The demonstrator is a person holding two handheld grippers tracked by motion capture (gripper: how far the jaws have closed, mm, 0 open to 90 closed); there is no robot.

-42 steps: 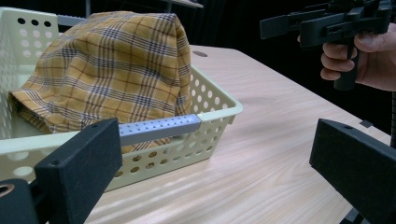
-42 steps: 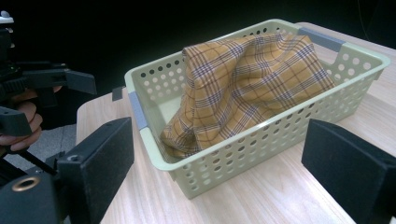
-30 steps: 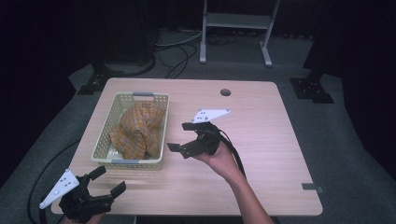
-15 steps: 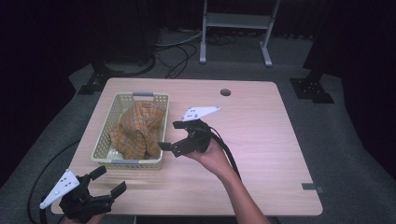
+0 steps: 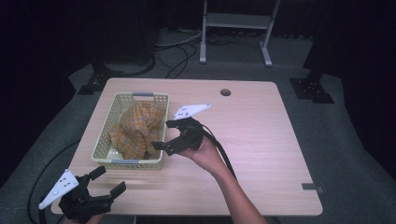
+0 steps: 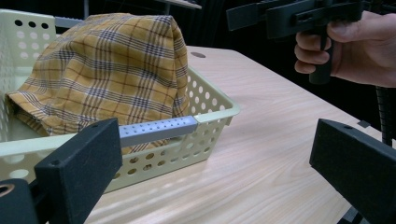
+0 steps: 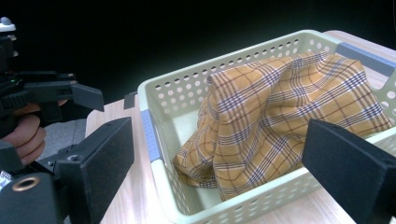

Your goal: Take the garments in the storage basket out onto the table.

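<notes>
A crumpled yellow plaid cloth (image 5: 137, 128) lies heaped in a pale yellow perforated basket (image 5: 103, 135) on the left half of the wooden table (image 5: 261, 140). My right gripper (image 5: 163, 134) hovers open at the basket's right rim, jaws pointing at the cloth with nothing between them. In the right gripper view the cloth (image 7: 280, 107) sits in the basket (image 7: 187, 79) just beyond the open gripper (image 7: 224, 172). My left gripper (image 5: 108, 180) is open and empty at the table's front left corner. In the left gripper view it (image 6: 215, 172) faces the basket's near end (image 6: 215, 112) and the cloth (image 6: 112, 79).
The basket has grey handles at both short ends (image 5: 142, 94). A round cable hole (image 5: 225, 92) is in the table's far side. A metal stand (image 5: 233, 28) and cables lie on the floor behind. The table's right half is bare wood.
My right gripper has moved left, from beside the basket to its right rim over the cloth's edge. The left gripper has hardly moved.
</notes>
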